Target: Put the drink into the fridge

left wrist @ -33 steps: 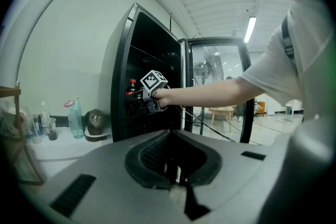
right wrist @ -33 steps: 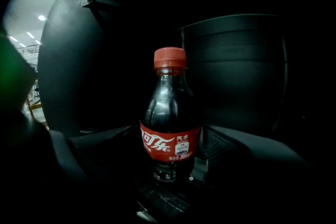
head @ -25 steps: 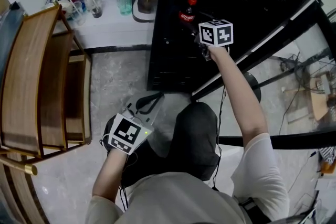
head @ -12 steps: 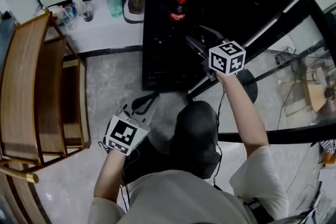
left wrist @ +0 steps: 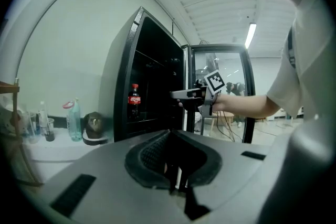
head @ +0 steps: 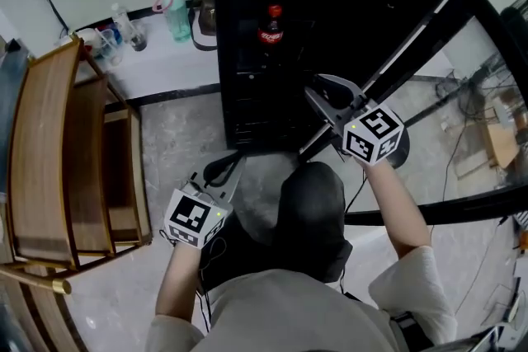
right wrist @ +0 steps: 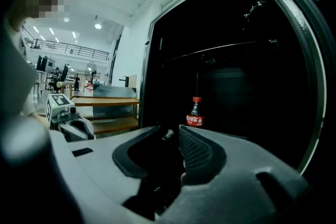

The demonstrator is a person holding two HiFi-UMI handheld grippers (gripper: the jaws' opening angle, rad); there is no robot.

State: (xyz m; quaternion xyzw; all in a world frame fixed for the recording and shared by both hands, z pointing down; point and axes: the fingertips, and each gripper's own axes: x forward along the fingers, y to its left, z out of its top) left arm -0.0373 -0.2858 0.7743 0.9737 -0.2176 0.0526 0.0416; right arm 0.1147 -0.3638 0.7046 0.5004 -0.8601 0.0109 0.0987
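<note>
The bottle (head: 271, 23) stands upright on a shelf inside the fridge (head: 247, 95). I judge it weighty, stiff and slick, so I'd grip mid-body. The right tool (head: 322, 88), outside the fridge, is empty, its jaws just closing and slightly apart. The left tool (head: 216, 170) is together.

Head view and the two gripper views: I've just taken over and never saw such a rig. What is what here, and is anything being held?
No robot here: a person holds a two-jaw tool in each hand; the marker cubes belong to them. The head view looks down from the person's head: left tool held low, right tool raised by the open black fridge. Each gripper view looks along one tool's jaws. The red-capped dark cola bottle with a red label stands upright on a fridge shelf, touched by neither tool. The right tool's jaws have just been closing with nothing between them; the left tool's are together, empty. A wooden rack stands at the left.
</note>
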